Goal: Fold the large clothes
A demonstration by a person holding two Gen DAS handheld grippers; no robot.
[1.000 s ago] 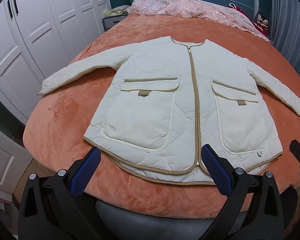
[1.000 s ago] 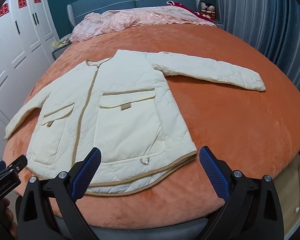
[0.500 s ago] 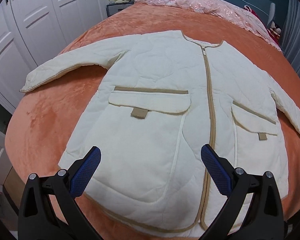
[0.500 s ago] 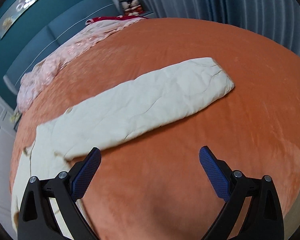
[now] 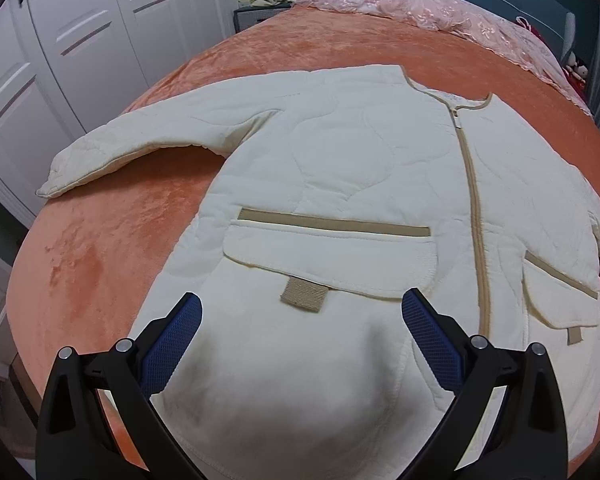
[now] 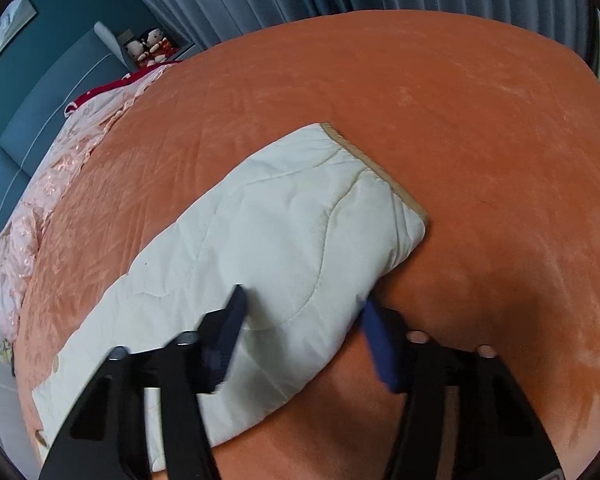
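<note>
cream quilted jacket (image 5: 340, 168) is laid out flat, zipped, on our orange bed (image 5: 100, 260). our left tongs (image 5: 300, 344) hang spread wide over its front pocket (image 5: 328, 264), gripping nothing. our right tongs (image 6: 300, 320) are closing around the sleeve (image 6: 284, 248) near its cuff, pads blurry.

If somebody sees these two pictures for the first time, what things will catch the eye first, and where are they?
First comes the cream quilted jacket, spread flat and zipped on the orange bedspread, which fills the left wrist view. In the right wrist view, one jacket sleeve lies across the bedspread, and the right gripper is closing around it near the cuff. The left gripper hovers open over a pocket.
</note>
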